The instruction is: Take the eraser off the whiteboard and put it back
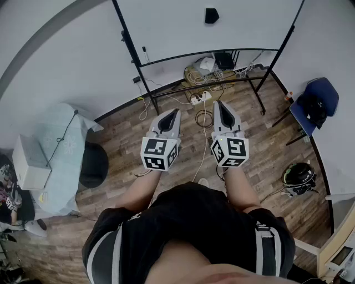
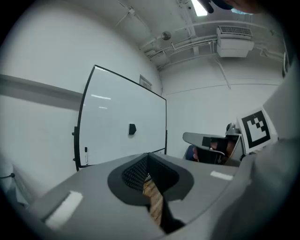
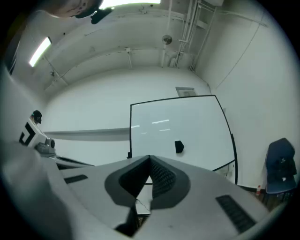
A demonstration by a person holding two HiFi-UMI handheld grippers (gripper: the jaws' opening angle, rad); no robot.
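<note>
A small black eraser [image 1: 211, 15] sticks to the white whiteboard [image 1: 183, 28] on its black stand, far ahead of me. It also shows as a dark block in the left gripper view, eraser [image 2: 132, 129], and in the right gripper view, eraser [image 3: 178, 146]. My left gripper [image 1: 173, 112] and right gripper [image 1: 220, 104] are held side by side at waist height, pointing at the board and well short of it. Both are shut with nothing between the jaws: left gripper [image 2: 148, 157], right gripper [image 3: 150, 159].
Cables and a power strip [image 1: 201, 98] lie on the wood floor under the board. A blue chair [image 1: 316, 102] stands at the right, a dark helmet-like object [image 1: 298, 177] nearer. At the left are a black stool [image 1: 93, 165] and a cloth-covered table [image 1: 61, 147]. A marker [image 2: 86, 151] hangs at the board's left edge.
</note>
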